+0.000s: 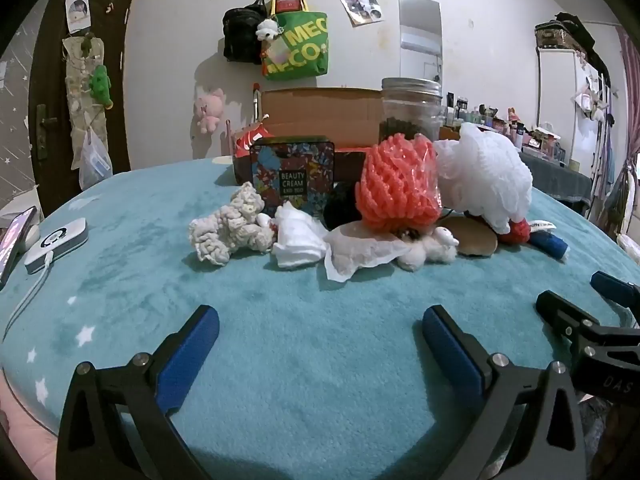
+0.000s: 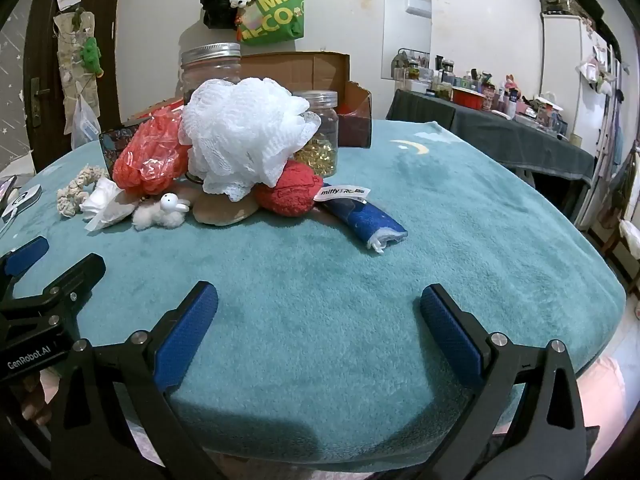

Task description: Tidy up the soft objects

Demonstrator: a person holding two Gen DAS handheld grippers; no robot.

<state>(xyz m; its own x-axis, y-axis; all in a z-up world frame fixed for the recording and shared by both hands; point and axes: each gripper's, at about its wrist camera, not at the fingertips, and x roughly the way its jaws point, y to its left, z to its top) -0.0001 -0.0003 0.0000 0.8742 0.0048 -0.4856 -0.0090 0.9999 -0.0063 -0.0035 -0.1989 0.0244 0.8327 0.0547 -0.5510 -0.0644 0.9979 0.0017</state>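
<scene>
A heap of soft things lies mid-table on the teal blanket [image 1: 280, 340]: a white mesh bath puff [image 2: 244, 136] on top, an orange foam net in plastic [image 1: 396, 184], a grey knitted piece [image 1: 228, 232], white crumpled tissue [image 1: 298, 236], a small white plush lamb [image 2: 164, 212], a red knitted ball [image 2: 288, 192] and a rolled blue cloth with a tag [image 2: 364, 220]. My left gripper [image 1: 320, 328] hovers open near the front edge, well short of the heap. My right gripper [image 2: 320, 304] is open too, beside it, with nothing between its fingers.
Behind the heap stand a cardboard box [image 1: 320, 116], a floral tin [image 1: 292, 172], a large glass jar [image 1: 412, 108] and a smaller jar of gold bits [image 2: 320, 136]. A white charger with a cable [image 1: 56, 244] and a phone [image 1: 12, 240] lie at the left.
</scene>
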